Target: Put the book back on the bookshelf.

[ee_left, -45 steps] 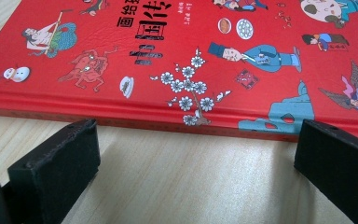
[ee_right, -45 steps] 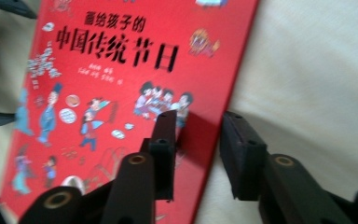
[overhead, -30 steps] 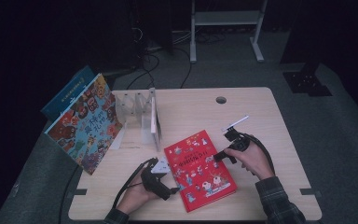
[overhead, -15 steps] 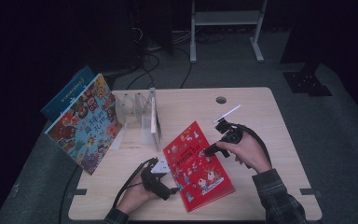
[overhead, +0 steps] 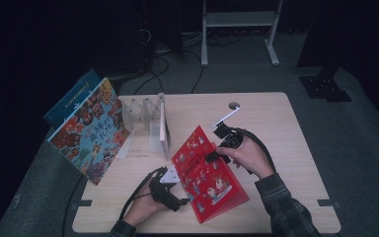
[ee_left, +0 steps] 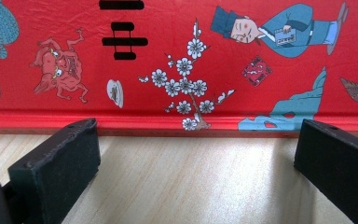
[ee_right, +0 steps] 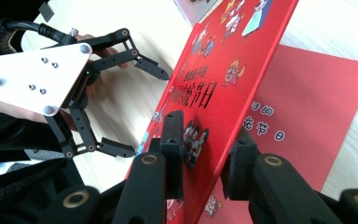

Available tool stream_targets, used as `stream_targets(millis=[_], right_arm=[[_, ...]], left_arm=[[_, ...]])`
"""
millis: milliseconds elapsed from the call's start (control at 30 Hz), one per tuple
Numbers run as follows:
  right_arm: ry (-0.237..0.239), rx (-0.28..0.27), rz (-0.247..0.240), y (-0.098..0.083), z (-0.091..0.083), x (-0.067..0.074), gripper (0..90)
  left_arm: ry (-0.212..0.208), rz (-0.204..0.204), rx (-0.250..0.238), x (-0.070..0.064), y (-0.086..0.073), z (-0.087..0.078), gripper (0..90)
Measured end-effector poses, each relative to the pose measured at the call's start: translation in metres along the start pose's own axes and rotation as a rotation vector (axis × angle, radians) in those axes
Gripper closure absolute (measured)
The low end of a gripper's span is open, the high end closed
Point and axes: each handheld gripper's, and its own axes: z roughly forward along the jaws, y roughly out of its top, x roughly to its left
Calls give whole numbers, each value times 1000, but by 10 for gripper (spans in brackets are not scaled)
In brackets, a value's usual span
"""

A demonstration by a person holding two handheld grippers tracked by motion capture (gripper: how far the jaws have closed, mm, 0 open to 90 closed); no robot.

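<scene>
A red picture book (overhead: 205,173) lies near the table's front edge. My right gripper (overhead: 212,157) is shut on the free edge of its front cover (ee_right: 233,70) and holds the cover lifted and tilted, so the red inner page (ee_right: 317,107) shows beneath. In the right gripper view its jaws (ee_right: 205,144) pinch that cover from both sides. My left gripper (overhead: 180,190) rests on the table at the book's left edge, open. In its own view the jaws (ee_left: 196,154) stand wide apart just short of the book's spine (ee_left: 177,126), with nothing between them. It also appears open (ee_right: 148,113) beyond the cover.
A colourful picture book (overhead: 91,131) leans at the table's left edge, with a blue book (overhead: 71,98) behind it. A clear book stand (overhead: 145,116) holding a white book (overhead: 165,128) stands left of centre. A cable hole (overhead: 234,105) is at the back.
My right gripper has moved left and up with the book's cover, swinging it open. The left gripper has stayed put at the spine.
</scene>
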Motion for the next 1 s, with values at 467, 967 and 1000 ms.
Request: stream_targets(millis=[467,967,1000], right_arm=[[56,-23,24,4,-2,3,824],[87,-163,-3,-12,-21,3,878],[88,-171,-5,-13,-22,4,878]], left_arm=[[8,-10,-5,0,0,0,0],[-14,-84,-38,8,-3,-4,0],[-12,-89,-39,10,-4,-5,0]])
